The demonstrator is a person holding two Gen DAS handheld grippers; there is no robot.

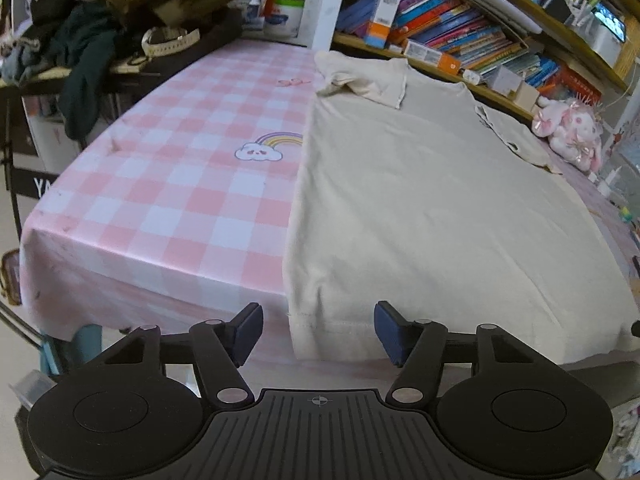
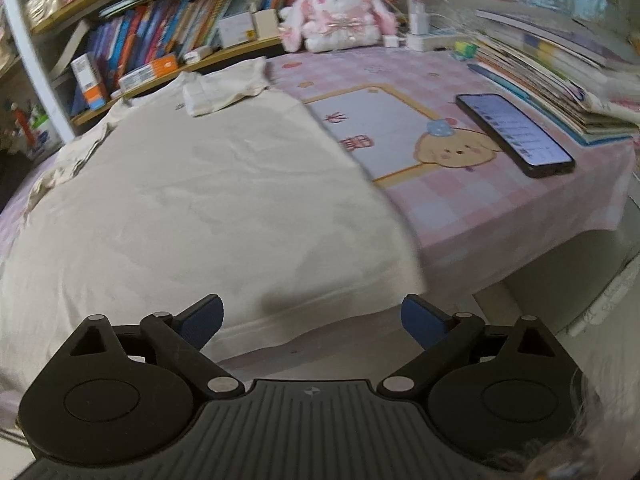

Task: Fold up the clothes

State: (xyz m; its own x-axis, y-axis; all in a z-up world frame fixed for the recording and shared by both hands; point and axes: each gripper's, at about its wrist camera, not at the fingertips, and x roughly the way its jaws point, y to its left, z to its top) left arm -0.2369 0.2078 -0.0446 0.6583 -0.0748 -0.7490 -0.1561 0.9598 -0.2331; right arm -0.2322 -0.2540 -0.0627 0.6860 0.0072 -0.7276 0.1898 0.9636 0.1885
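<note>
Cream shirt (image 1: 420, 208) lies flat on the pink-checked table (image 1: 168, 200), sleeves folded inward, hem at the near edge. Left tool (image 1: 319, 330) and right tool (image 2: 312, 322), both spread and empty, face the hem corners; likely next step: pinch both corners and fold the hem toward the collar.

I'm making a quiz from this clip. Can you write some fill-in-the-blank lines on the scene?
1. Both tools, left tool and right tool, have jaws that are ____.
2. The beige shirt lies on a pink ____ tablecloth.
3. The phone lies with its screen facing ____.
4. The plush bunny is pink and ____.

Missing words: open; checked; up; white
</note>
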